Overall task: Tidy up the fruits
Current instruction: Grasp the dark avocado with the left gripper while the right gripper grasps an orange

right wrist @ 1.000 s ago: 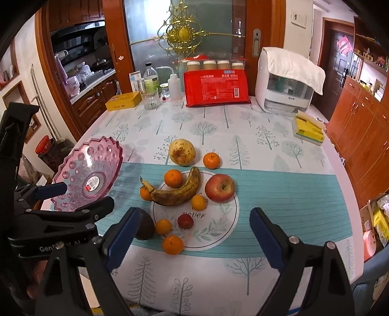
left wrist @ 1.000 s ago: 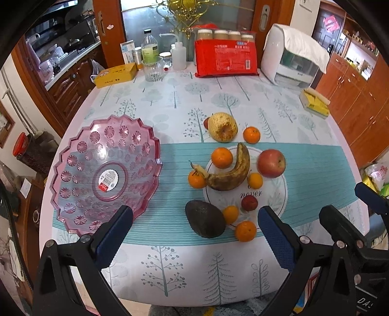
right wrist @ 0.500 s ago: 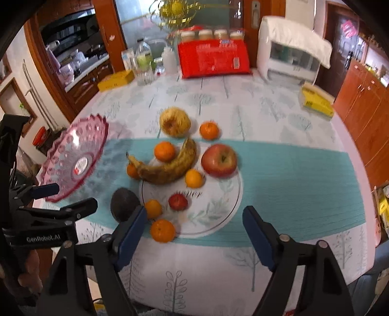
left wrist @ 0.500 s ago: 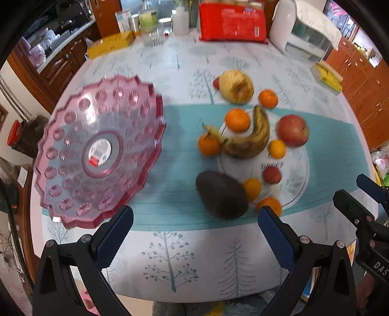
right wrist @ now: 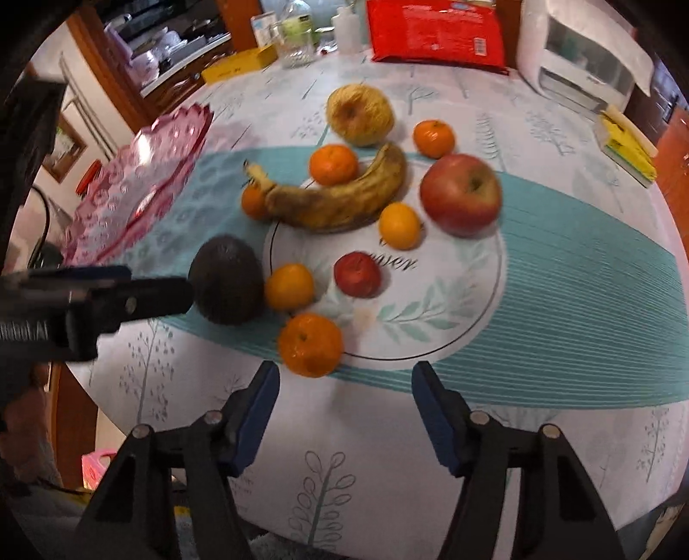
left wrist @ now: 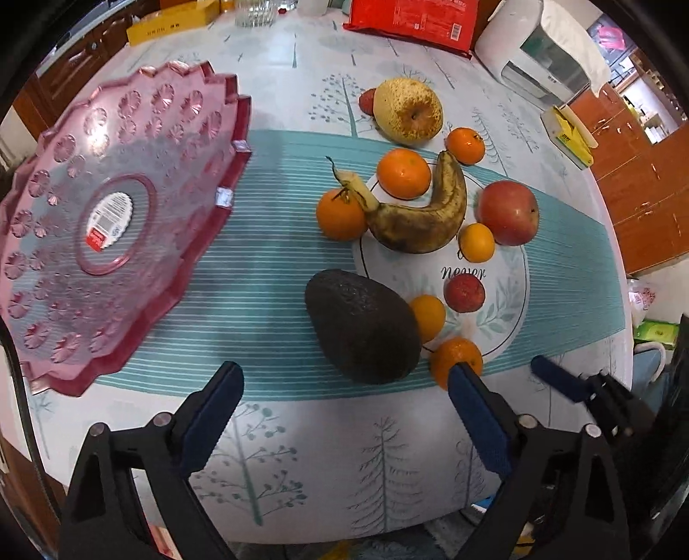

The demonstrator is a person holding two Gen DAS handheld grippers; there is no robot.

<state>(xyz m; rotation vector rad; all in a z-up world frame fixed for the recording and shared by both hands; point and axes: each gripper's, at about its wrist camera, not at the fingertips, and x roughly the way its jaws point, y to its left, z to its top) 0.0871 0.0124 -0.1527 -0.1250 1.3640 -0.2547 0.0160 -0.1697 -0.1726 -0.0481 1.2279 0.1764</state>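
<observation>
A pink scalloped fruit bowl (left wrist: 107, 215) stands empty at the table's left; it also shows in the right wrist view (right wrist: 138, 181). Fruits lie loose on the tablecloth: a dark avocado (left wrist: 364, 325) (right wrist: 226, 284), a brown banana (left wrist: 422, 215) (right wrist: 336, 196), a red apple (left wrist: 508, 211) (right wrist: 460, 194), a yellow pear (left wrist: 407, 110), several oranges (left wrist: 405, 172) and a small red fruit (left wrist: 464, 293). My left gripper (left wrist: 344, 387) is open, just in front of the avocado. My right gripper (right wrist: 344, 387) is open, just in front of the nearest orange (right wrist: 310, 344).
A red package (left wrist: 413, 17), a white appliance (left wrist: 547, 56), a yellow box (left wrist: 172, 21), a glass and bottles stand along the table's far edge. A yellow item (left wrist: 568, 138) lies at the right edge. The near table edge is below both grippers.
Both grippers have moved forward and down toward the fruit. The avocado and the nearest orange now sit much closer to the open jaws. No fruit has moved.
</observation>
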